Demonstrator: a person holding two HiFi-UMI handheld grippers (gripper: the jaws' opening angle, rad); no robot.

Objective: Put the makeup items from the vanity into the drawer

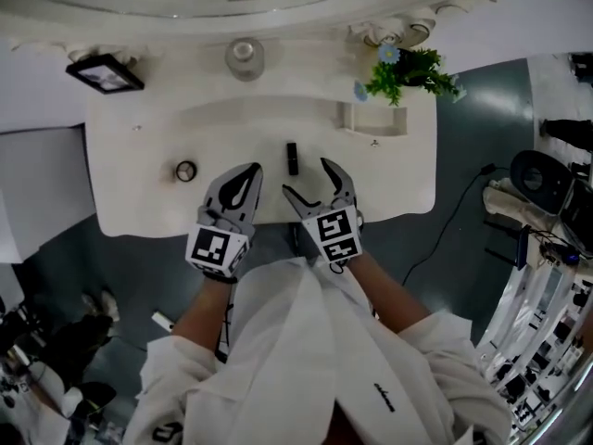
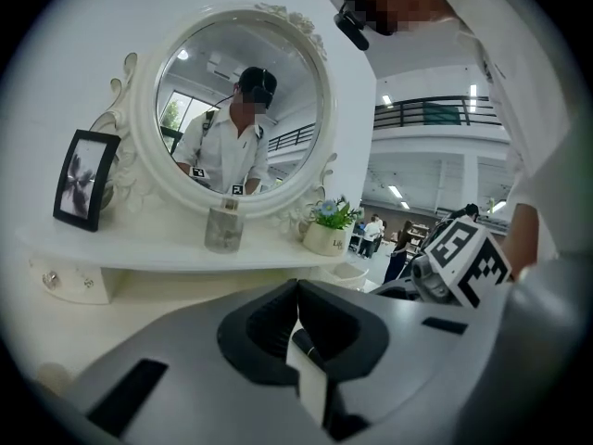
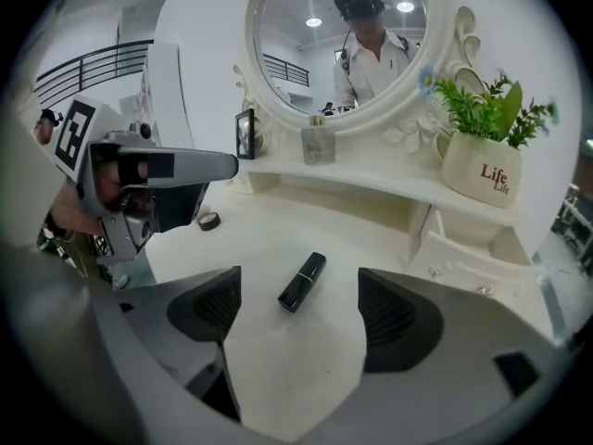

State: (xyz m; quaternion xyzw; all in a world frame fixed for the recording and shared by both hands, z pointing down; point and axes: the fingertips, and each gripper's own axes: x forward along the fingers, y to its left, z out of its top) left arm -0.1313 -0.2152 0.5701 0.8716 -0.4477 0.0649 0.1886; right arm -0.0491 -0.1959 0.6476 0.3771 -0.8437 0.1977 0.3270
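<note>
Lipstick (image 1: 292, 158) on the vanity (image 1: 139, 188)
Its long side was pointed at the mirror (image 3: 338, 35); the right gripper (image 1: 305, 176) was held wide open, empty, the left gripper (image 1: 252, 169) shut.

I see a short glossy black lipstick tube (image 3: 302, 282) with a thin pale band lying flat on the white tabletop (image 1: 139, 193). It sits just ahead of my right tongs (image 3: 296, 327), in line with their gap and untouched. A small round dark-rimmed tin (image 1: 186, 171) sits flat, left of my left tongs (image 1: 245, 180).
</note>
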